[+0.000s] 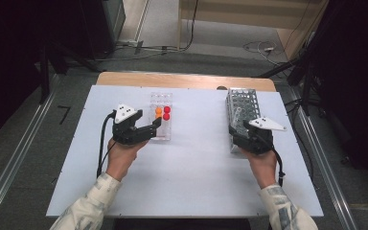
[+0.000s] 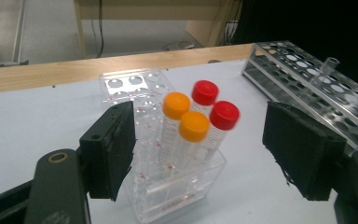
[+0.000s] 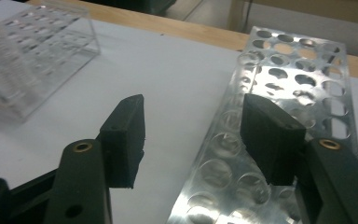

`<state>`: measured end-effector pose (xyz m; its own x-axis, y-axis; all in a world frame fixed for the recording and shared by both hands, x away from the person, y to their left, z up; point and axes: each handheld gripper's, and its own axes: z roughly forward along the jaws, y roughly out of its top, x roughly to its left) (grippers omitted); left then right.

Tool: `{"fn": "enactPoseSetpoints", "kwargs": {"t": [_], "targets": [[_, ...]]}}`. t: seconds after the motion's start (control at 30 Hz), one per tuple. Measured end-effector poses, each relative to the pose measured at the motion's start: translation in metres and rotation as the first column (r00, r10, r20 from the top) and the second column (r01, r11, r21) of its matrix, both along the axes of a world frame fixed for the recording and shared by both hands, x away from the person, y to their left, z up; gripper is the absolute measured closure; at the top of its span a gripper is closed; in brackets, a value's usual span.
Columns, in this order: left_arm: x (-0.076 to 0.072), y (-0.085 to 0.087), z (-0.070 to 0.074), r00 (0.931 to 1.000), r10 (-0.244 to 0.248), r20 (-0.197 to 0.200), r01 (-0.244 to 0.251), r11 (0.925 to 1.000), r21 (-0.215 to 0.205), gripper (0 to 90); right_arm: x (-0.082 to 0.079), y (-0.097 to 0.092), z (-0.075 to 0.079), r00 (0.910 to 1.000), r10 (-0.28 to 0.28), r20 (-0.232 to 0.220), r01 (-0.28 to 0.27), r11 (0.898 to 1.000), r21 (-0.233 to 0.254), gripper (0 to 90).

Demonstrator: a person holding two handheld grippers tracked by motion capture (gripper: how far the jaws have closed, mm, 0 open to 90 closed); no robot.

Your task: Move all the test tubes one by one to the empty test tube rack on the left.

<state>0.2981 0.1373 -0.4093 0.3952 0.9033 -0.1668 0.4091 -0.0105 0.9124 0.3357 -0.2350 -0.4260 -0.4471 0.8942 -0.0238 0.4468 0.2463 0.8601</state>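
Left gripper (image 2: 198, 144) is standing spread, its pads touching nothing — the four capped tubes (image 2: 193, 128), two orange and two red, are sitting upright in the clear plastic rack (image 2: 168, 196) just ahead, between the line of the jaws. That rack is lying left of centre on the white table (image 1: 191, 167). Right gripper (image 3: 193, 140) is likewise gaping — hovering over the near edge of the metal perforated rack (image 3: 284, 74), gripping nothing, at the table's right side.
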Motion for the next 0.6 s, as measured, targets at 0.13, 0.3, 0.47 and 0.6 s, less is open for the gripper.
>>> {"fn": "enactPoseSetpoints", "kwargs": {"t": [0.13,0.3,0.47,0.6], "targets": [[-0.012,-0.002,0.002,0.9997,-0.024,0.008,0.024,0.9997,0.008,24.5,0.023,0.002,-0.001,0.9991,-0.043,-0.005,0.043,0.998,-0.042,44.9],[-0.02,-0.006,0.003,0.9988,-0.041,0.026,0.04,0.9983,0.042,24.6,0.046,0.001,-0.002,0.9938,-0.091,-0.064,0.087,0.994,-0.059,53.3],[-0.022,-0.011,0.003,0.9979,-0.059,0.027,0.057,0.9971,0.051,24.6,0.058,0.004,-0.005,0.9877,-0.123,-0.097,0.115,0.99,-0.083,58.1],[-0.022,-0.011,0.003,0.9978,-0.061,0.027,0.06,0.9969,0.051,24.7,0.066,0.005,-0.006,0.9823,-0.14,-0.124,0.13,0.988,-0.086,61.7]]}}
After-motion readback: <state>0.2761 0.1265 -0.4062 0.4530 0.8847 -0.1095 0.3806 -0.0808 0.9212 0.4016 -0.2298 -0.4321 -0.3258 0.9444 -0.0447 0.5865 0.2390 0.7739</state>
